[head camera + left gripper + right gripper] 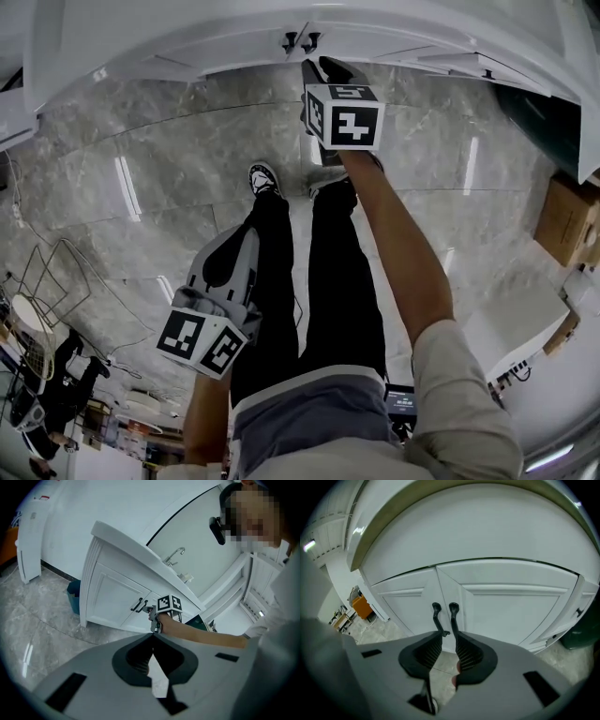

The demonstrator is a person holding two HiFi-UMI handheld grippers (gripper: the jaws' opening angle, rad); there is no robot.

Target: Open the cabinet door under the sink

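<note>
The white cabinet under the sink has two doors (511, 606) that meet in the middle, each with a black handle. The left handle (436, 616) and right handle (453, 613) stand side by side, and both doors look closed. My right gripper (449, 637) is open by a narrow gap, its tips right at the lower ends of the handles and clasping nothing. From the head view it (323, 70) sits just below the handles (299, 40). My left gripper (220, 281) hangs low by the person's leg. It (152, 638) is shut and empty.
A dark green bin (73, 595) stands on the marble floor beside the cabinet's end. A faucet (174, 555) rises from the counter. Cardboard boxes (567, 220) sit at the right, and a wire frame (42, 281) at the left. The person's shoes (264, 178) stand before the doors.
</note>
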